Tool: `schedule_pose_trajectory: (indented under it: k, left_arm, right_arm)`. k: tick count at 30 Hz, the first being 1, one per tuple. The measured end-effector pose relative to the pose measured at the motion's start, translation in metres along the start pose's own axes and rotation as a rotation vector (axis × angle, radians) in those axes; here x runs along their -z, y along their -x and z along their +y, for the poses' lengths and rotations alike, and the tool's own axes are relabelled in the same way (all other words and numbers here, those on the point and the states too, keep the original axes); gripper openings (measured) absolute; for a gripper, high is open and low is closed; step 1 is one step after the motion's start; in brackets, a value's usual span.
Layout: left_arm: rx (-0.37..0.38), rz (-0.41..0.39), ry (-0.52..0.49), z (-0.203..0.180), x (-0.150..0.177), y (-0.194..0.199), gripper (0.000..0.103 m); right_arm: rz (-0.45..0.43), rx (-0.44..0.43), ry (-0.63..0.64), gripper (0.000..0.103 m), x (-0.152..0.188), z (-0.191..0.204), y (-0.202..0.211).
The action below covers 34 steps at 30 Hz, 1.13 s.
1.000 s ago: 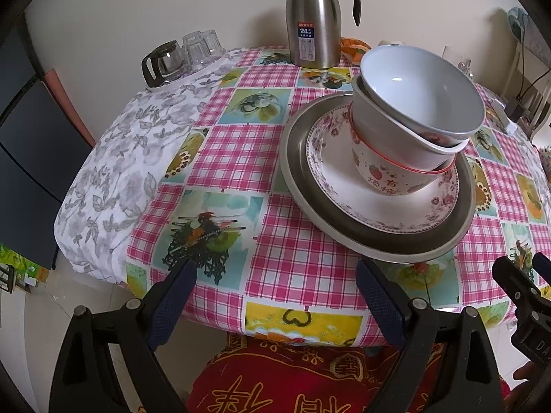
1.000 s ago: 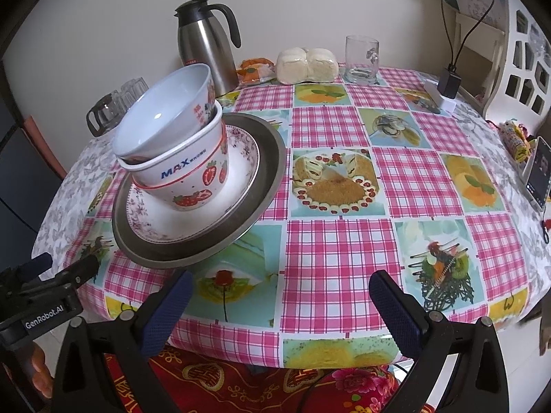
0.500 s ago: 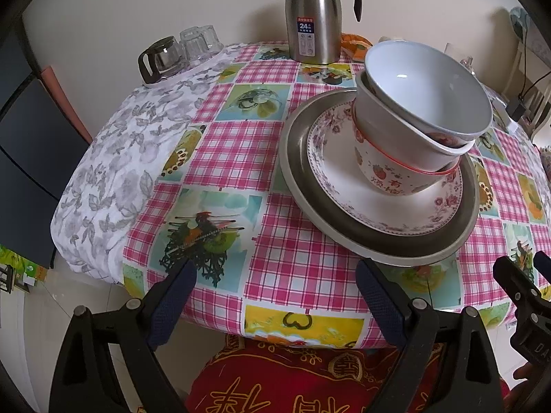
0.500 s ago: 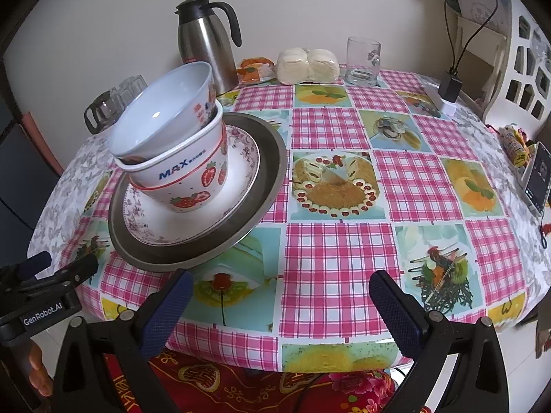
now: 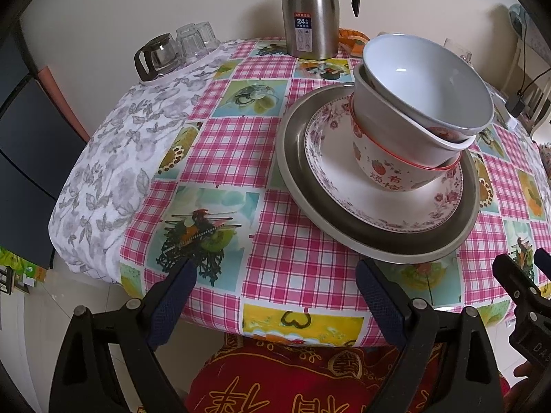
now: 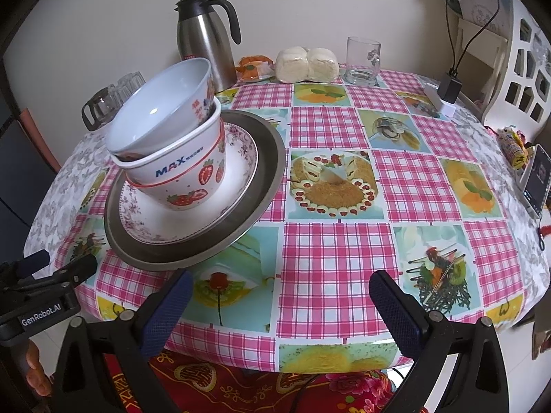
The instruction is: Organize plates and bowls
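A stack sits near the counter's (image 6: 330, 247) near-left edge: a metal plate (image 5: 292, 158) (image 6: 265, 158) at the bottom, a floral plate (image 5: 406, 206) (image 6: 193, 216) inside it, then a strawberry bowl (image 5: 389, 168) (image 6: 186, 182) standing upright, mouth up. A white bowl (image 5: 430, 82) (image 6: 162, 117) is nested in the top of it, tilted, its mouth leaning toward the counter's left edge. There may be a third bowl between these 2; the rims are too close to tell.

The left gripper (image 5: 275, 296) (image 6: 51, 268) hangs just off the near edge, its fingers spread wide, holding nothing and touching nothing; its right finger lies just below the metal plate's near rim. The right gripper (image 6: 279, 306) (image 5: 516, 275) is likewise wide apart and empty, over the near edge to the right of the stack.

At the far edge stand a steel jug (image 5: 311, 17) (image 6: 206, 41), a glass mug (image 6: 361, 56) and wrapped buns (image 6: 306, 65); a glass pot (image 5: 155, 56) sits at the far-left corner.
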<state>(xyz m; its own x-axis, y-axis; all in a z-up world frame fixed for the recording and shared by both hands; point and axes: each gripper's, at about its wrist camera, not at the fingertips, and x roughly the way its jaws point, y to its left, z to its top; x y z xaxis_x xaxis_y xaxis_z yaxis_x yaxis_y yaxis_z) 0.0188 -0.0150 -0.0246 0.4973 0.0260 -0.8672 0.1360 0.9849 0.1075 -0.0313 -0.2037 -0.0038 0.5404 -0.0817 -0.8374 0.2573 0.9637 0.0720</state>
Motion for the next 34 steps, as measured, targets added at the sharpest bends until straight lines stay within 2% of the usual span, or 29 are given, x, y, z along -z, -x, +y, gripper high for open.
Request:
schedule_pose_trajectory:
  k: [27,34]
  left_arm:
    - [0.004,0.002,0.006,0.0013,0.0004,-0.0019,0.094]
    - [0.017,-0.027,0.002,-0.0008,-0.0016,0.0044,0.094]
  right_arm:
    - [0.001,0.0,0.001,0.103,-0.0005,-0.0009,-0.0004]
    - [0.002,0.0,0.002,0.103,-0.0007,-0.0013,-0.0008]
